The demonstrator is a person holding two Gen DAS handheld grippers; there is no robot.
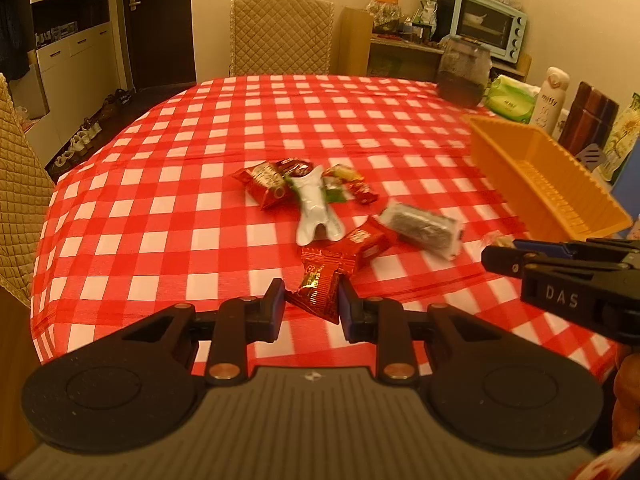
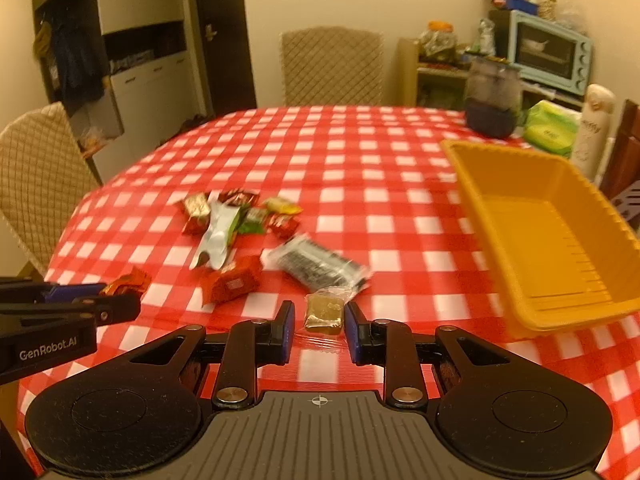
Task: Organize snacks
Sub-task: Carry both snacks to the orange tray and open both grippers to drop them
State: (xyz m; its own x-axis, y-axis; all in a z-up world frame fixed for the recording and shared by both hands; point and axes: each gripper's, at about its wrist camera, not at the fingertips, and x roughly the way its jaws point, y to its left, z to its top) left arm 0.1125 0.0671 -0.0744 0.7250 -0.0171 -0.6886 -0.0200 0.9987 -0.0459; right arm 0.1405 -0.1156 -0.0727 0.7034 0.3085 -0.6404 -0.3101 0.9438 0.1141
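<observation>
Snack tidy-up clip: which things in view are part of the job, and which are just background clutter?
Job: red snack packet in left gripper; clear-wrapped brown snack in right gripper; loose snack pile; orange basket.

Clutter: toaster oven; dark jar; green tissue pack.

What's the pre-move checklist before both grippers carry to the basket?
1. Left gripper shut on red snack packet: ok.
2. Right gripper shut on clear-wrapped brown snack: ok.
3. Orange basket empty inside: ok.
4. Way to the basket free of clutter: ok.
5. Grip firm enough to hold: cannot tell.
6. Snack pile all on the tablecloth, none near an edge: ok.
</observation>
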